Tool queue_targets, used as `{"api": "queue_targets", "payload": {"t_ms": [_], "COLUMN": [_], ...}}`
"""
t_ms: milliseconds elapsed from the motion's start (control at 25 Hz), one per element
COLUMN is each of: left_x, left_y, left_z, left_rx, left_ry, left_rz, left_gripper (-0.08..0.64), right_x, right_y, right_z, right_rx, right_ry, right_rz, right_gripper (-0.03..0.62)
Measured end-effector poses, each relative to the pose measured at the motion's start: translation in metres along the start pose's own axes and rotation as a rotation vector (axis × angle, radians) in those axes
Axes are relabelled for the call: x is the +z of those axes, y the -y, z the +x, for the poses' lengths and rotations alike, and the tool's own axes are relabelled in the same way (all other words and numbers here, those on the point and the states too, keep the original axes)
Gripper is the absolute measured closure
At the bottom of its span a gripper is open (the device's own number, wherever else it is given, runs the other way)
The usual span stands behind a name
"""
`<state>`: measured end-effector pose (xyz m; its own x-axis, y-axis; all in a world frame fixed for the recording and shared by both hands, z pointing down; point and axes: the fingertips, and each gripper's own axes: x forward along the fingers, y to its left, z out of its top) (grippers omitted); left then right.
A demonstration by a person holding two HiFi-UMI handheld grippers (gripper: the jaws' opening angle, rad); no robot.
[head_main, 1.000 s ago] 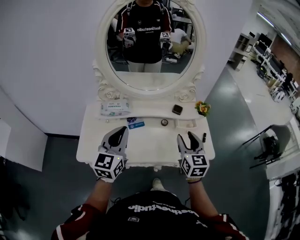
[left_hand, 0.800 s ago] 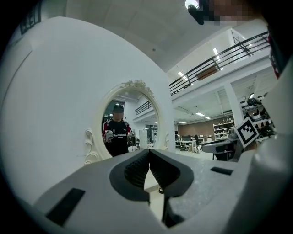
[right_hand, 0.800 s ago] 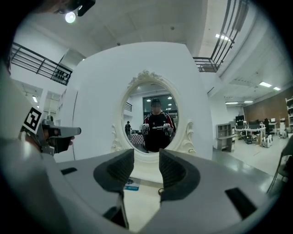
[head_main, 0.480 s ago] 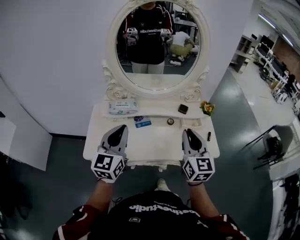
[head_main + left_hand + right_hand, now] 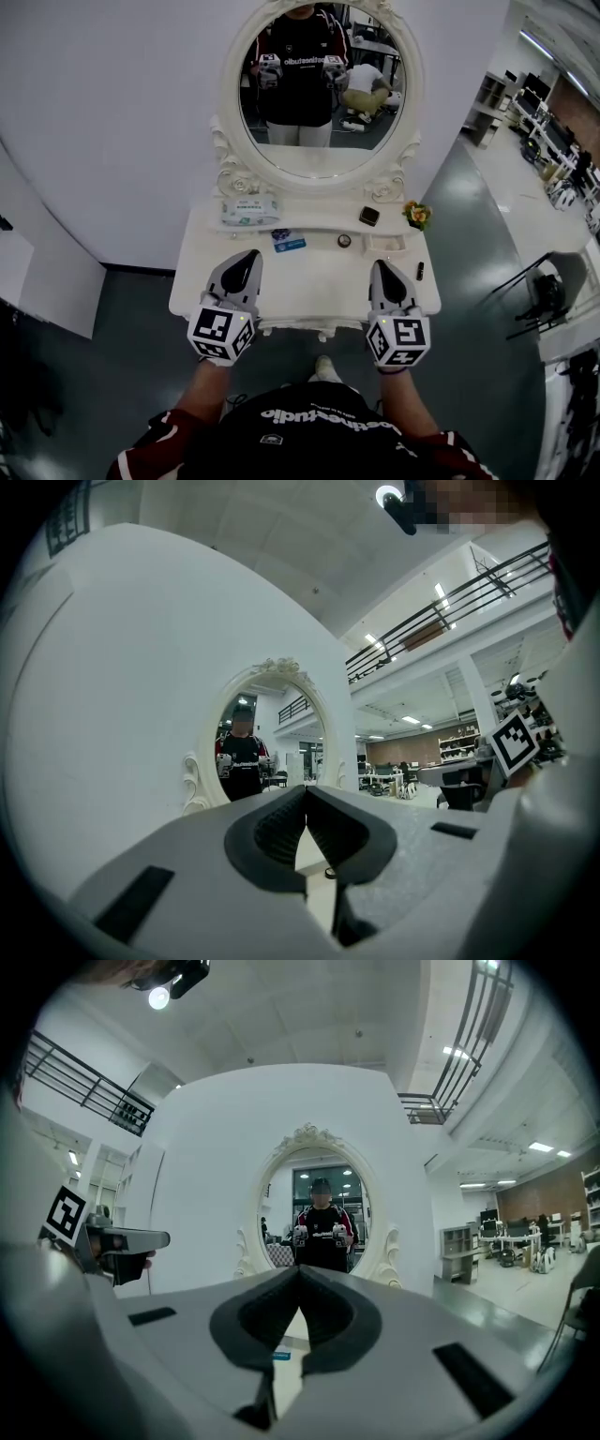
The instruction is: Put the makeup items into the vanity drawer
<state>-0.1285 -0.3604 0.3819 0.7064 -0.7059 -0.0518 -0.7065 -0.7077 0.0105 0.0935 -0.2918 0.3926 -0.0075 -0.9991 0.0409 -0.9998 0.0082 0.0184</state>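
Observation:
The white vanity table (image 5: 309, 286) stands under an oval mirror (image 5: 323, 89). On it lie a small blue card (image 5: 290, 246), a dark blue item (image 5: 279, 234), a round jar (image 5: 344, 241), a black compact (image 5: 369, 216) and a black tube (image 5: 419, 271) near the right edge. My left gripper (image 5: 249, 255) hovers over the table's left front, shut and empty; its tips also meet in the left gripper view (image 5: 306, 789). My right gripper (image 5: 382, 266) hovers over the right front, shut on nothing, its tips closed in the right gripper view (image 5: 299, 1269). No open drawer shows.
A pack of wipes (image 5: 251, 211) lies on the raised back shelf, a small flower pot (image 5: 413, 214) at its right end, a shallow white tray (image 5: 389, 243) beside the jar. White wall behind; grey floor to both sides, office furniture far right.
The right gripper's jaws have gone from wide open to shut with nothing in them. The left gripper stays shut. Both grippers hold roughly the same places over the table front.

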Motion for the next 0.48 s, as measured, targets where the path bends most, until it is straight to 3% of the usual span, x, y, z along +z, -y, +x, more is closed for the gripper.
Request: {"api": "queue_targets", "payload": {"t_ms": [480], "left_x": [-0.0030], "left_y": [0.0085], "left_z": [-0.0029], "left_rx": [-0.008], "left_ry": [-0.001], "left_rz": [-0.010], "left_gripper": [0.554], "right_x": [-0.0038], "right_y": [0.0064], "right_z": [-0.0089], "right_rx": [-0.013], "right_ry": [-0.014], "right_rz": [0.011], "right_gripper": [0.591]}}
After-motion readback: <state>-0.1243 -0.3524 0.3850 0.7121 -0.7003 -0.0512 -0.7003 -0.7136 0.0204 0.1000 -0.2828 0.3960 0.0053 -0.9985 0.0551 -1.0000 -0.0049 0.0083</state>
